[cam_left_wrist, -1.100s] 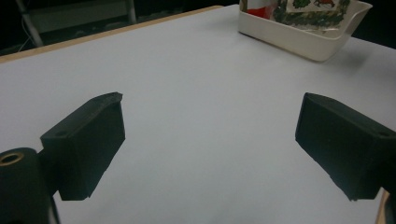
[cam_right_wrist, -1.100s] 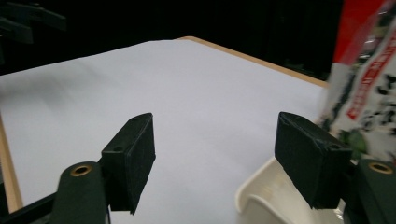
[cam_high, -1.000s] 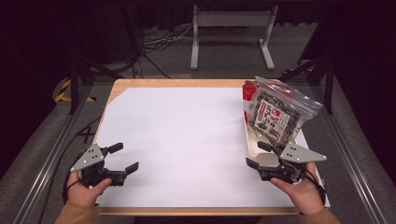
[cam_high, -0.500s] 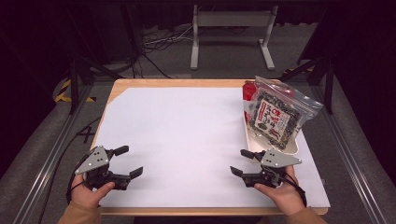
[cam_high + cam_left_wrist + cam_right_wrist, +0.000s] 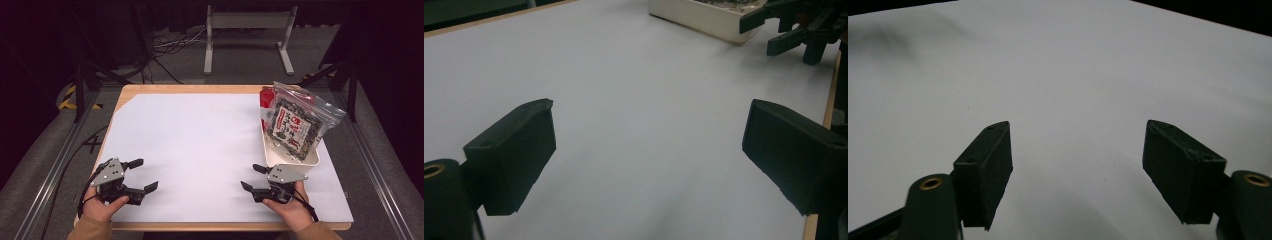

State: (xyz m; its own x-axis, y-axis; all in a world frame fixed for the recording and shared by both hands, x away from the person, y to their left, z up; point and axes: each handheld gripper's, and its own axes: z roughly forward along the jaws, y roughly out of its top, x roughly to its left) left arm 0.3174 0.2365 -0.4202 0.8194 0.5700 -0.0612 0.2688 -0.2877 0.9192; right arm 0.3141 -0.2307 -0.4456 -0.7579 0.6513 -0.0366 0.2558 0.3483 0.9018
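Overhead light is brightening the white sheet [image 5: 200, 145] while the surroundings are falling dark. Soft shadows are pooling beneath the left gripper [image 5: 143, 175] and right gripper [image 5: 254, 176]; close-up jaws are blurring slightly.

White sheet, pale wood, dark speckled bag

Table [image 5: 200, 89] light wood under a white sheet [image 5: 200, 140]; far right, cream tray [image 5: 280, 159] holds a clear bag [image 5: 295, 122], dark-speckled with red-white label; black grippers, grey plates.

Looks like a lab or recording studio setup: dark room, metal rail frame [image 5: 45, 185] around the desk [image 5: 200, 89], loose cables [image 5: 165, 47] on grey floor.
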